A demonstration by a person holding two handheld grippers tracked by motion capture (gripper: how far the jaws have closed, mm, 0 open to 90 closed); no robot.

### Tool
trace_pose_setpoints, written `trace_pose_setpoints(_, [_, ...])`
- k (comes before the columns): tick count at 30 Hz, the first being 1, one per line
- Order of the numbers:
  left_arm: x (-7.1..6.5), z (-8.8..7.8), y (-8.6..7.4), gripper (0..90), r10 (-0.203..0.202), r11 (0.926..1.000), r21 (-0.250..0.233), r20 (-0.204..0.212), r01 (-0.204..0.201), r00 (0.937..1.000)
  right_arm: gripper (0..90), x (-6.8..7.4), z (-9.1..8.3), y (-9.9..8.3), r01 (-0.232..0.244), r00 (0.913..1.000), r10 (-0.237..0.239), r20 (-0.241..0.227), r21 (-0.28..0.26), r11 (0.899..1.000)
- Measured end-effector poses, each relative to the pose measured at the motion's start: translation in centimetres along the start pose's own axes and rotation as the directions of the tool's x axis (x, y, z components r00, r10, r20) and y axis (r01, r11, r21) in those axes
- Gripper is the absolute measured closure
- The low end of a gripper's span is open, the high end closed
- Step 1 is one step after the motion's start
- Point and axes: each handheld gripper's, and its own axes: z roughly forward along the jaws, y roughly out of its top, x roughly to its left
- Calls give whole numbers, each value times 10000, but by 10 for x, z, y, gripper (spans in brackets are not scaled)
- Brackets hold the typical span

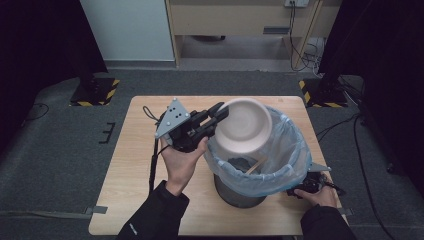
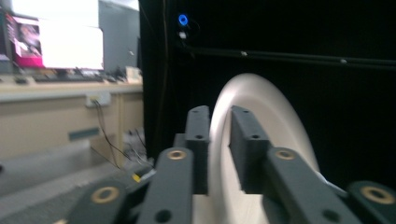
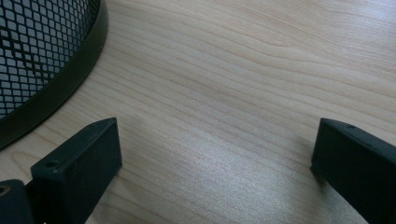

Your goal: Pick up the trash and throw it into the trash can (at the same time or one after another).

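A pale pink bowl (image 1: pixel 242 127) hangs tilted on its side over the mouth of a bin (image 1: pixel 295 150) lined with a blue plastic bag. My left gripper (image 1: pixel 222 112) reaches in from the left, and the bowl's rim sits between its pads. In the left gripper view the rim of the bowl (image 2: pixel 261 107) fills the narrow space between the jaws of the left gripper (image 2: pixel 219 114) with no gap showing. My right gripper (image 1: pixel 305 187) rests low at the bin's right foot. In its own view the right gripper (image 3: pixel 215 140) stands wide open over bare wood.
The bin's black mesh wall (image 3: pixel 42 56) curves past the right gripper's left jaw. Dark scraps and a wooden stick (image 1: pixel 257 162) lie inside the bag. The wooden table (image 1: pixel 135 165) has free room left of the bin. Grey carpet surrounds it.
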Motion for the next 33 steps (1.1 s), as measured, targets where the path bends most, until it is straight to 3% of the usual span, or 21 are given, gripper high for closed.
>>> trace_pose_setpoints(4, [5, -4, -6, 675, -68, 9999, 107, -141, 69, 9999, 18, 0, 0, 0, -5, 10000, 5, -30, 18, 10000])
trace_pose_setpoints(9, [18, -28, -10, 588, 15, 9999, 144, -727, -5, 9973, 18, 0, 0, 0, 0, 10000, 0, -31, 16, 10000])
trace_pose_setpoints(14, [32, -54, -20, 501, 110, 9992, 405, -1512, -50, 9884, 19, 0, 0, 0, 11, 10000, -11, -27, 18, 10000])
trace_pose_setpoints(18, [44, -73, -36, 433, 96, 9952, 970, -2063, 107, 9784, 19, 0, 0, 0, 10, 10000, -10, -28, 16, 10000])
trace_pose_setpoints(20, [49, -82, -48, 398, 39, 9899, 1389, -2342, 295, 9722, 19, 0, 0, 0, 9, 10000, -9, -28, 18, 10000])
trace_pose_setpoints(22, [55, -89, -62, 380, 53, 9809, 1894, -2572, 450, 9664, 19, 0, 0, 0, 10, 10000, -10, -29, 16, 10000])
trace_pose_setpoints(26, [66, -100, -92, 343, -95, 9557, 2785, -2941, 952, 9557, 19, 0, 0, 0, 10, 10000, -10, -28, 17, 10000])
trace_pose_setpoints(32, [82, -115, -136, 283, -325, 9024, 3959, -3310, 1700, 9431, 19, 0, 0, 0, 12, 10000, -12, -27, 17, 10000])
trace_pose_setpoints(33, [84, -118, -143, 271, -338, 8909, 4162, -3380, 1816, 9405, 19, 0, 0, 0, 10, 10000, -10, -27, 15, 10000])
